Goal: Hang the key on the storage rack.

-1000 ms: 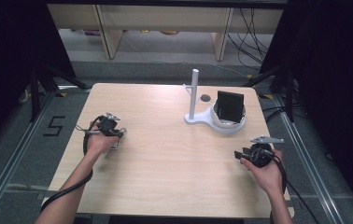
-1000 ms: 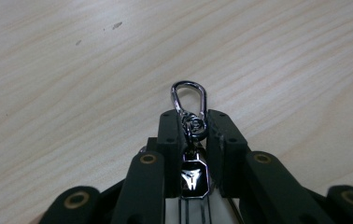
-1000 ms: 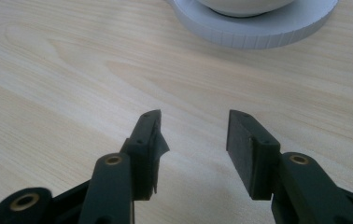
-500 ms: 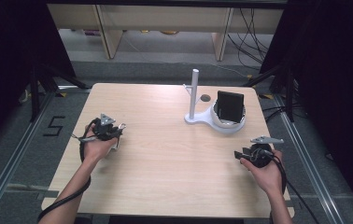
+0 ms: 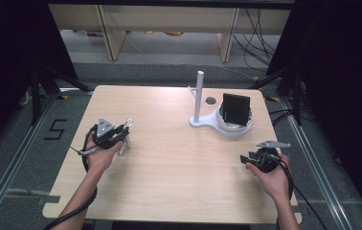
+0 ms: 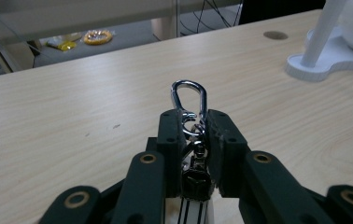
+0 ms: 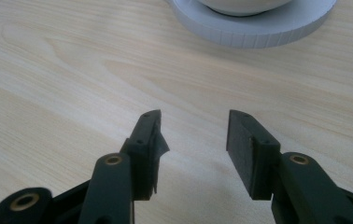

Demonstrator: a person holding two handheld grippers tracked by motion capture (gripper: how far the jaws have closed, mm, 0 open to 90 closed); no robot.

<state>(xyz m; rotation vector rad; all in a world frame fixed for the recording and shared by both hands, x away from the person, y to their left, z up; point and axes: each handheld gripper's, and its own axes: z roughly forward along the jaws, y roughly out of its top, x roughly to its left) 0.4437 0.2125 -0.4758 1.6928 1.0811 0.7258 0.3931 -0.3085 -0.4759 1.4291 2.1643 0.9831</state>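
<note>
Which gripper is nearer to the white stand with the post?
Right. The right gripper is open just in front of the white stand, at its right. The left gripper, shut on a carabiner, is farther, across the table.

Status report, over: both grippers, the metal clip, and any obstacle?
Left gripper shut on silver metal carabiner clip. Right gripper open, empty, above table. White stand with post ahead; path clear.
</note>
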